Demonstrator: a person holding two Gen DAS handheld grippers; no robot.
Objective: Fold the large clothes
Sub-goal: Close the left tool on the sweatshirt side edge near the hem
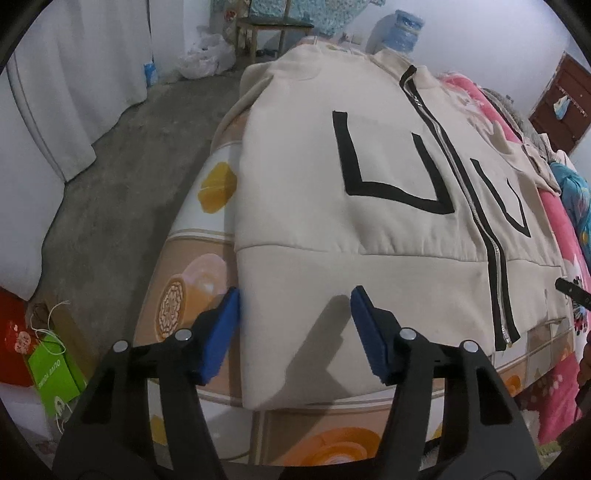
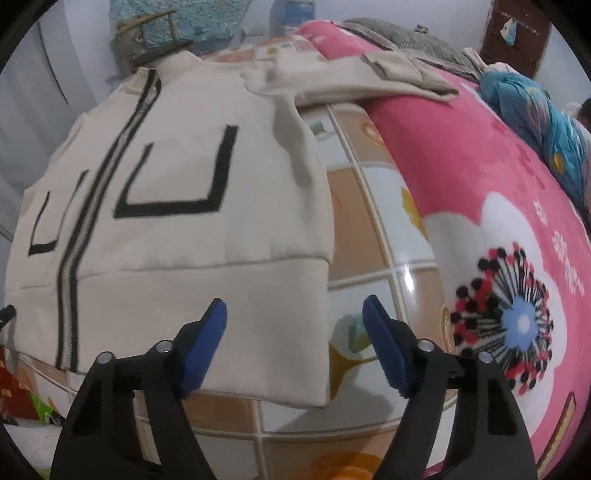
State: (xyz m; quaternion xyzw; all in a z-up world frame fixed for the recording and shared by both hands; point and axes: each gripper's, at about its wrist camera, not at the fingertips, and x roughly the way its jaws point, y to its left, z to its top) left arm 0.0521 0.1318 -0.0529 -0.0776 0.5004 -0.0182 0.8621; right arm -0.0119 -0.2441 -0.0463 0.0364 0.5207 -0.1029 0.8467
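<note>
The left gripper [image 1: 295, 325] is held with jaws apart over the near left hem corner of the cream zip jacket [image 1: 369, 177]; nothing is pinched. The right gripper [image 2: 295, 332] is likewise parted, straddling the jacket's near right hem edge. The jacket is spread flat on a patterned sheet [image 2: 373, 258]. A pink blanket [image 2: 461, 166] lies beside it. Farther off, a water jug [image 1: 400, 31] is seen.

Bed with tile-print sheet [image 2: 373, 258] — cream zip jacket [image 1: 369, 229] spread flat on it, pink blanket [image 2: 461, 155] alongside.
</note>
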